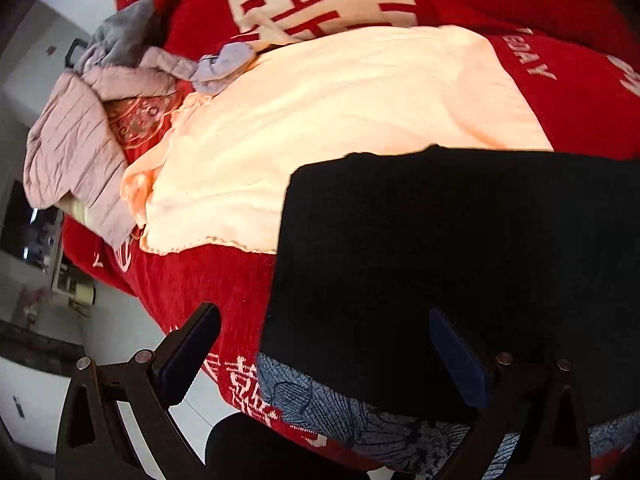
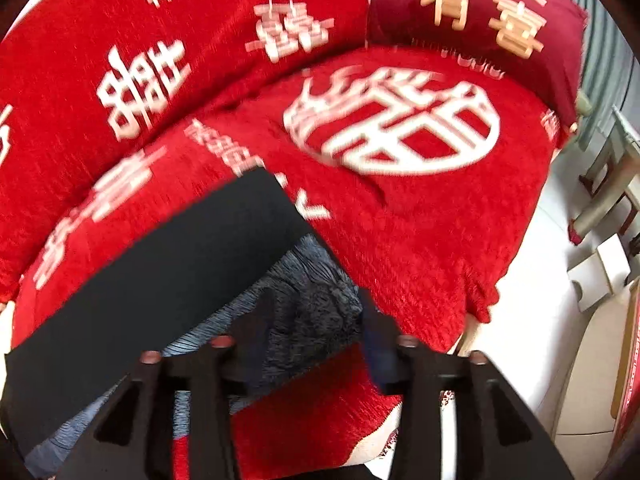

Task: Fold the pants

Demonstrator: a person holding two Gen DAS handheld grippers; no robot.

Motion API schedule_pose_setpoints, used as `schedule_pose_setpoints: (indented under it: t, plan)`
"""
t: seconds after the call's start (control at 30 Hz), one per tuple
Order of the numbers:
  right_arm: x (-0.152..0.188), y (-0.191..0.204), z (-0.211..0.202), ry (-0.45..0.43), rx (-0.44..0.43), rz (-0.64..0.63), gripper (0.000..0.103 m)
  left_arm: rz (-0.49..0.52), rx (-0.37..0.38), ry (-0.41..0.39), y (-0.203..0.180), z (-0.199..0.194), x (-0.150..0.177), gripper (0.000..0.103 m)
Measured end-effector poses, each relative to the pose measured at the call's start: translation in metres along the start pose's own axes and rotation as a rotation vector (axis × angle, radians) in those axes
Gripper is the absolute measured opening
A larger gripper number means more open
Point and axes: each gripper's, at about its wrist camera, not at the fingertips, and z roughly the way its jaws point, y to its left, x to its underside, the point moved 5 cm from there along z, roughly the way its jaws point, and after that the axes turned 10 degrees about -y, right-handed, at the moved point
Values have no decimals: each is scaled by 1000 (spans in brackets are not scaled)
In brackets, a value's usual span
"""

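The black pants (image 1: 460,248) lie folded flat on the red sofa cover, over a blue-grey patterned cloth (image 1: 344,408). My left gripper (image 1: 324,344) is open, its fingers spread over the pants' near left edge, holding nothing. In the right wrist view the black pants (image 2: 160,280) run as a band from lower left to centre, with the patterned cloth (image 2: 308,304) below them. My right gripper (image 2: 308,340) is open above the patterned cloth, just beyond the pants' right end, holding nothing. The view is motion-blurred.
A cream blanket (image 1: 328,128) lies behind the pants. A pile of pink and grey clothes (image 1: 92,120) sits at the sofa's left end. A dark red cushion (image 2: 480,32) stands at the right end. White floor and a stool (image 2: 608,184) are to the right.
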Motion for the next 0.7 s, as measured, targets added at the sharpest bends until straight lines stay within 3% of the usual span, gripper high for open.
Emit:
schedule_pose_setpoints:
  t: [0.03,0.07,0.17,0.27,0.33,0.43,0.53,0.63,0.7]
  plan:
    - [-2,8,-6,-25,4,-24,77,-15,-6,4,1,2,-2,103]
    - [-5,27,-18,-71,-5,-75,82,-33,-9,13,0,3,-3,103]
    - [0,89,-34,-101,-89,-231,82,-7,40,-8,-40,-16,-5,103]
    - [26,169,-46,-86,-203,-446,82,95,-13,-106,-84,-48,-13,103]
    - [57,220,-51,-40,-285,-574,82,151,16,-170,-116,-73,-19,103]
    - [85,257,-51,-26,-324,-684,82,213,51,-198,-145,-90,-18,103]
    - [95,264,-33,3,-287,-732,82,274,8,-223,-153,-89,-13,103]
    - [77,229,-16,28,-277,-621,83,252,6,-196,-140,-77,-9,103]
    - [61,190,0,29,-175,-575,83,209,41,-181,-129,-72,-10,103]
